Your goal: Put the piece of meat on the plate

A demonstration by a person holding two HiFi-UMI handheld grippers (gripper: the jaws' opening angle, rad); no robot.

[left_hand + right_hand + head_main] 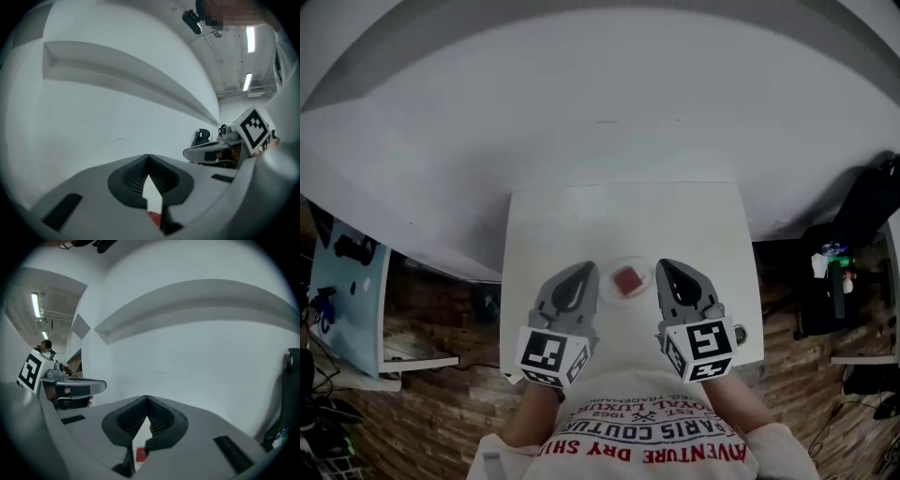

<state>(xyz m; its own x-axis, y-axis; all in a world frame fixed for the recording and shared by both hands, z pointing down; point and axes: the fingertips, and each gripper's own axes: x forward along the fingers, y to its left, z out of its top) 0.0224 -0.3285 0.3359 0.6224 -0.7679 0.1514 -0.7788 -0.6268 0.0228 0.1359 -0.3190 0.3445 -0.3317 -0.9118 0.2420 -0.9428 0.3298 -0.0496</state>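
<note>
A red piece of meat (627, 280) lies on a pale round plate (607, 290) on the white table (581, 225). Both grippers are held up above the table's near side, one on each side of the plate, and neither holds anything. My left gripper (585, 269) is shut, its tips meeting. My right gripper (664, 266) is shut too. In the left gripper view the left gripper (148, 158) points at the white wall, and the meat (155, 217) shows as a red sliver low between the jaws. In the right gripper view the right gripper (146, 398) does the same, with the meat (140, 454) below.
The table stands against a white wall (600, 84). A light blue table (342, 300) with dark items is at the left, a black bag (867, 211) and small things at the right. Brick-patterned floor surrounds the table.
</note>
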